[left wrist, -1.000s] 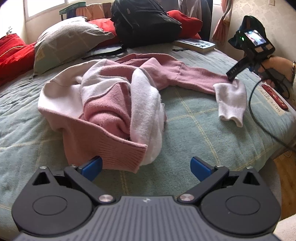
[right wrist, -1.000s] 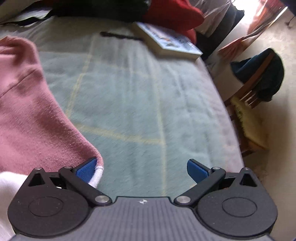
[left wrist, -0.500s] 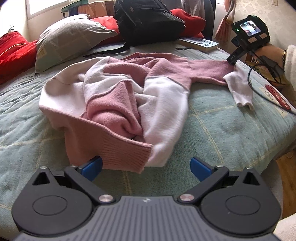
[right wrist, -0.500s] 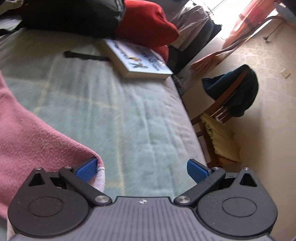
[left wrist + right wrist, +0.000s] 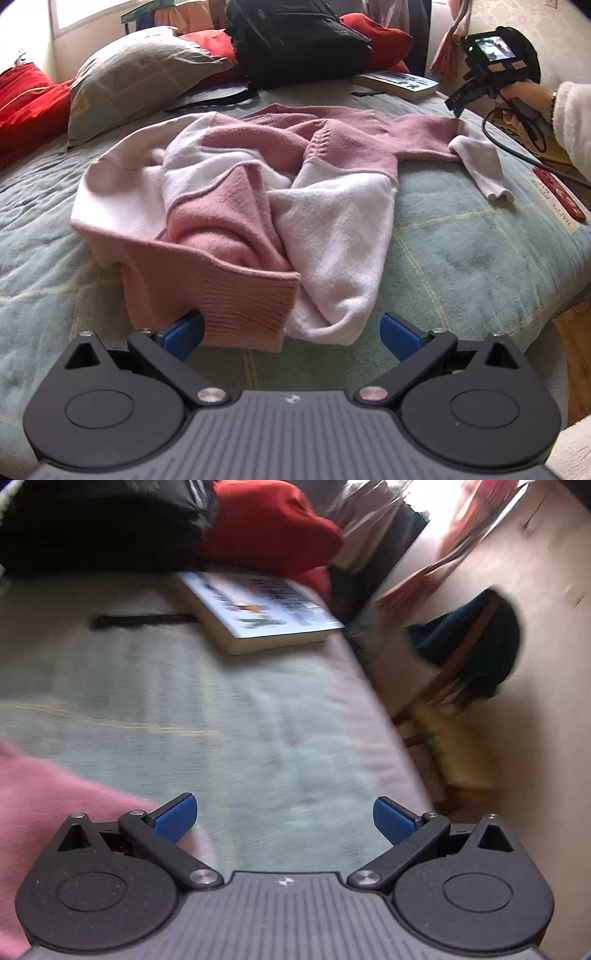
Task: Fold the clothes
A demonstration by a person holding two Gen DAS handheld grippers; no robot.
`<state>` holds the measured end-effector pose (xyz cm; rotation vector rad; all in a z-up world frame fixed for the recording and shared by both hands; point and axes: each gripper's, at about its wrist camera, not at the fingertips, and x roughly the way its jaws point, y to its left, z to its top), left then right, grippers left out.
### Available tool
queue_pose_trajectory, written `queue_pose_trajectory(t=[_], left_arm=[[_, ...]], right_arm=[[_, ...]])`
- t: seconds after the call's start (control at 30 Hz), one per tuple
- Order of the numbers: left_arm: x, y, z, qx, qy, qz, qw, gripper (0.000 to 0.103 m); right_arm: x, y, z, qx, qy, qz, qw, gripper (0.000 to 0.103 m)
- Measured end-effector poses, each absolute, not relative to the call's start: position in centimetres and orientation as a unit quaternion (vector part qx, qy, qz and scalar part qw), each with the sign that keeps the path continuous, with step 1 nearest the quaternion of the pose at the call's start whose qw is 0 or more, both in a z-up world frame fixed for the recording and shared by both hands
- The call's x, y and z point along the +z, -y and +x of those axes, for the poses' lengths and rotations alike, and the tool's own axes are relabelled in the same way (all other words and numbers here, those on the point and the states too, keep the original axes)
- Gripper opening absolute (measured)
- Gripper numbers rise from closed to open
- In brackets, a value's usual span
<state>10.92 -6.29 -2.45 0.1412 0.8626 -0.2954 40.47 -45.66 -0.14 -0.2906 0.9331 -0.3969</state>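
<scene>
Pink-and-white sweater point(image 5: 258, 206) lies crumpled at the middle of the bed point(image 5: 461, 258), on a green checked blanket. Behind it, along the head of the bed: a grey pillow point(image 5: 136, 77), red cushions point(image 5: 29, 103), a black backpack point(image 5: 295, 37) and a book point(image 5: 399, 81). A red flat object point(image 5: 559, 194) rests near the right edge of the bed, just beyond the white cuff point(image 5: 484, 166) of the outstretched sleeve. A cable runs from the right tool point(image 5: 456, 101) over this corner. Beside the bed, in the right wrist view, stands a wooden chair point(image 5: 461, 672) with a dark garment over its back.

Compared with one second ago, the right sleeve is drawn further out and the white front panel is spread flatter; the right tool has released the cuff and is lifted clear, held by a hand point(image 5: 524, 99). The left tool point(image 5: 291, 332) is nearer the ribbed hem point(image 5: 251, 306).

Left tool: jaws wide apart, holding nothing; its left finger touches or sits just under the hem. Right tool: jaws wide apart, empty, with the pink sleeve below its left finger; whether they touch is unclear, as that view is blurred.
</scene>
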Motion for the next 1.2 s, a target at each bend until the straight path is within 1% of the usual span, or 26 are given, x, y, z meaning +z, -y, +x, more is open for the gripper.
queue_pose_trajectory(t=[0.1,0.2,0.3,0.43,0.53,0.77,0.87,0.97,1.03,1.13,1.2], left_arm=[[-2.6,6.8,10.9,-0.153,-0.417,0.074,0.893,0.101],[-2.9,7.3,10.8,-0.163,-0.42,0.075,0.89,0.101],[-3.0,7.8,10.3,-0.167,-0.422,0.075,0.888,0.101],[-2.8,7.7,9.6,-0.163,-0.421,0.075,0.889,0.101],[-2.8,7.4,9.4,-0.159,-0.423,0.073,0.889,0.101],[-2.9,8.5,9.5,-0.178,-0.421,0.078,0.886,0.101],[-3.1,8.9,9.3,-0.186,-0.423,0.081,0.883,0.101],[-3.2,9.0,9.3,-0.185,-0.425,0.083,0.882,0.101],[-3.2,9.0,9.2,-0.184,-0.426,0.083,0.882,0.101],[-3.2,9.1,9.1,-0.185,-0.427,0.085,0.881,0.101],[-3.3,9.1,9.1,-0.184,-0.428,0.087,0.88,0.101]], right_arm=[[0.3,44.4,38.1,-0.131,-0.459,-0.123,0.87,0.103],[-0.1,42.7,36.6,-0.089,-0.48,-0.131,0.863,0.103],[-0.9,41.6,36.4,-0.075,-0.491,-0.109,0.861,0.103],[-3.0,41.1,37.3,-0.064,-0.524,-0.072,0.846,0.103],[-4.3,40.7,36.8,-0.078,-0.536,-0.117,0.833,0.103],[-3.5,44.4,34.1,-0.14,-0.529,-0.208,0.811,0.103],[-2.8,46.4,33.5,-0.173,-0.513,-0.206,0.815,0.103],[-1.7,47.3,32.2,-0.138,-0.505,-0.137,0.841,0.103],[-1.9,47.0,31.3,-0.1,-0.507,-0.123,0.847,0.103],[-3.7,46.1,30.4,-0.094,-0.517,-0.174,0.833,0.103],[-5.0,46.1,30.2,-0.102,-0.508,-0.207,0.83,0.103]])
